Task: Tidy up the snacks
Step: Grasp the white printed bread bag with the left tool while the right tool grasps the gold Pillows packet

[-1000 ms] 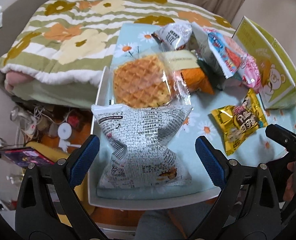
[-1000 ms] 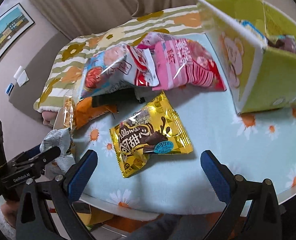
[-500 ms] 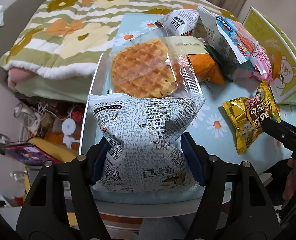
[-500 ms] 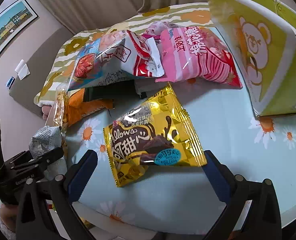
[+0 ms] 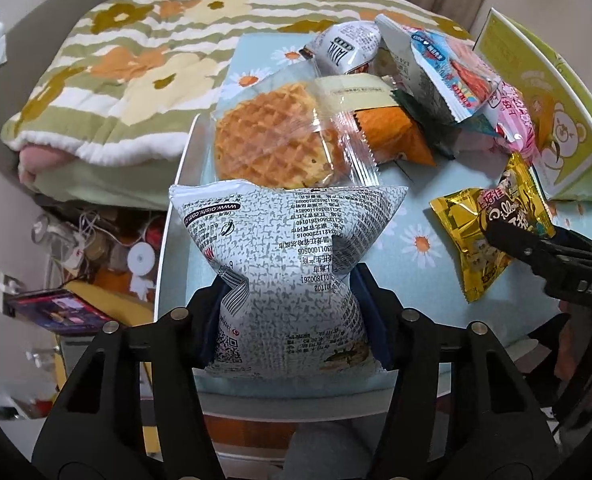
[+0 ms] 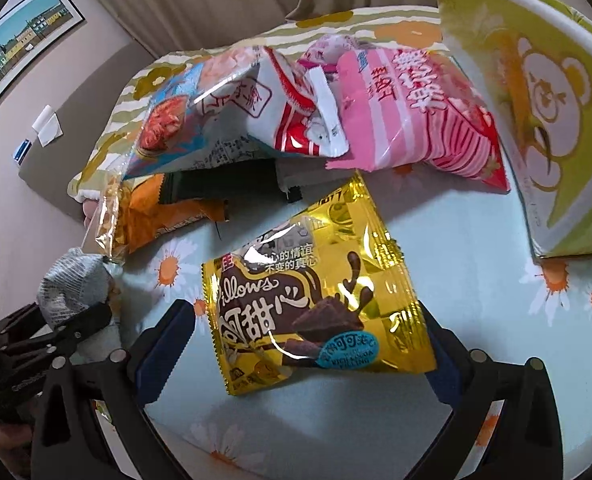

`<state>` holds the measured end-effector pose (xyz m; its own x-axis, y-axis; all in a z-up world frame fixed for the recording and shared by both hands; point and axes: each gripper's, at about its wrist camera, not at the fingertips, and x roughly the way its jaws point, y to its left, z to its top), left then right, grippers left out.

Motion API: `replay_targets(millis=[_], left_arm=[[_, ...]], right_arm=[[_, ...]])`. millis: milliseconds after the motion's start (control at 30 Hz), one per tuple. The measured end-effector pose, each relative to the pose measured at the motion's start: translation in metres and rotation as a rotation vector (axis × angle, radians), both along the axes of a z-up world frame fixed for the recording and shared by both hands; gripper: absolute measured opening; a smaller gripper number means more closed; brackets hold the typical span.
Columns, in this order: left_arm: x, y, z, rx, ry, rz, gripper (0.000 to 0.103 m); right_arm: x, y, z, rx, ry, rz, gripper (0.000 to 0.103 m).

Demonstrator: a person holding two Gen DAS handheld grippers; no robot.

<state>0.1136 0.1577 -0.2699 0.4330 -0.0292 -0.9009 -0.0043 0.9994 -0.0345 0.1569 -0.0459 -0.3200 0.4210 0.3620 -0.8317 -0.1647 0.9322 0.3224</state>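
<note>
A grey-white printed snack bag [image 5: 287,232] lies at the near edge of the daisy-print table [image 6: 476,280]. My left gripper [image 5: 289,292] straddles its lower half; its jaws are closing and the pads pinch the bag into a waist. A gold chocolate-pillow bag [image 6: 316,280] lies flat to the right. My right gripper [image 6: 304,332] hangs over it, open, one finger on each side of the bag, the left finger clearly apart from it. A yellow-green bear-print box [image 6: 556,120] stands at the far right.
Behind the grey bag lie a wrapped waffle [image 5: 271,136], an orange pack [image 5: 392,136], a blue-white chip bag [image 6: 199,120] and a pink striped bag [image 6: 416,120]. A flowered quilt [image 5: 115,80] lies beyond the table. Cables and clutter [image 5: 95,248] fill the floor at left.
My left jaws have come together from wide open onto the grey printed bag, squeezing it. My right gripper has sunk closer over the gold bag, which now sits between its fingers.
</note>
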Motion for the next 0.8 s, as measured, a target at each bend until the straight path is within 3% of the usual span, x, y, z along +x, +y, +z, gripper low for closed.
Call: replay_targets(millis=[233, 367, 500, 800], left_arm=[[-0.005, 0.002, 0.009, -0.003, -0.016, 0.003, 0.054], [-0.008, 0.005, 0.013, -0.007, -0.024, 0.008, 0.054], [-0.011, 0.008, 0.02, -0.009, -0.035, 0.012, 0.054], [-0.016, 0.013, 0.04, -0.018, -0.068, 0.021, 0.054]], right_arm=[[0.006, 0.02, 0.0, -0.056, -0.019, 0.029, 0.101], [0.01, 0.032, 0.0, -0.069, -0.017, 0.059, 0.082], [0.011, 0.043, 0.002, -0.071, -0.025, 0.073, 0.075], [0.0, 0.04, 0.016, -0.04, -0.054, 0.077, 0.071]])
